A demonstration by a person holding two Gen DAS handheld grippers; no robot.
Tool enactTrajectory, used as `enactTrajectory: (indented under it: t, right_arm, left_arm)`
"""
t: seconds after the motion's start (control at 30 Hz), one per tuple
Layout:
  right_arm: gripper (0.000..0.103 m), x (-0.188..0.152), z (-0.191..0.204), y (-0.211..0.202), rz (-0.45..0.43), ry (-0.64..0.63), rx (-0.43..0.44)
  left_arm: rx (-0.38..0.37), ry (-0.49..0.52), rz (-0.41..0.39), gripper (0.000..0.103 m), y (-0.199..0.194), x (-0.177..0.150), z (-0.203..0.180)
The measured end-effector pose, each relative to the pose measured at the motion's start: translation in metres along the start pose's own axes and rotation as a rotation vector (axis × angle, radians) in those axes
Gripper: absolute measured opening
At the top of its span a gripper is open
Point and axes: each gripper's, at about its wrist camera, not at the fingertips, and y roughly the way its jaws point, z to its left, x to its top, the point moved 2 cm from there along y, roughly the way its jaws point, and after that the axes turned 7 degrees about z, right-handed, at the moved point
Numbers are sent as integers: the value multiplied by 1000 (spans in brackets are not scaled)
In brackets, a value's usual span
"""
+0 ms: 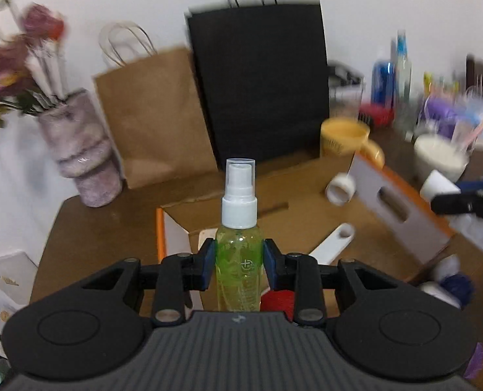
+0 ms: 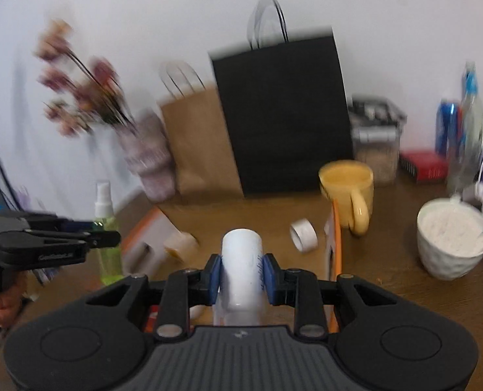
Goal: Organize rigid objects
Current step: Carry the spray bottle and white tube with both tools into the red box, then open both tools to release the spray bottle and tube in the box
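- Clamped upright between the blue pads of the left gripper [image 1: 239, 260]: a green spray bottle [image 1: 239, 260] with a white pump top.
- Pinched in the right gripper [image 2: 242, 275]: a white cylinder [image 2: 242, 270], standing up past the fingertips.
- Beneath and ahead of both grippers: an open cardboard box [image 1: 306, 215] with orange-edged flaps on a brown table [image 2: 388, 280].
- Beyond the box: a roll of tape [image 2: 303, 236], yellow mug [image 2: 347, 192], black bag [image 2: 282, 114] and brown bag [image 1: 150, 114].

Right gripper [image 2: 242, 275]: fingers [image 2: 215, 275] clamped on white bottle [image 2: 242, 270]. Left gripper [image 2: 109, 238] grips green spray bottle [image 2: 108, 244]. On tabletop [image 2: 388, 277]: yellow mug [image 2: 349, 192], tape roll [image 2: 303, 235], white bowl [image 2: 451, 239].
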Motion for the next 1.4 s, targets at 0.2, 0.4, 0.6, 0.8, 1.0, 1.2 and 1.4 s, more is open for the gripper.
enactTrajectory:
  t: [0.2, 0.4, 0.6, 0.8, 1.0, 1.2, 1.4]
  right_arm:
    - [27, 10, -8, 68, 92, -69, -140]
    - [27, 19, -11, 125, 150, -153, -284]
    - [50, 28, -18, 135, 131, -143, -278]
    - [54, 37, -12, 105, 91, -126, -269]
    - [66, 35, 8, 38, 12, -127, -165]
    - [70, 6, 36, -24, -67, -153, -133]
    - [71, -40, 60, -71, -202, -177, -73]
  left_arm:
    - [54, 115, 97, 32, 78, 7, -16]
    - [32, 126, 194, 33, 132, 14, -15]
    - [-2, 17, 175, 44, 131, 11, 4]
    - [10, -43, 132, 48, 100, 12, 11]
    - [35, -188, -1, 67, 29, -5, 20]
    - [89, -310, -168, 68, -50, -41, 11]
    - [109, -356, -317, 70, -119, -82, -5]
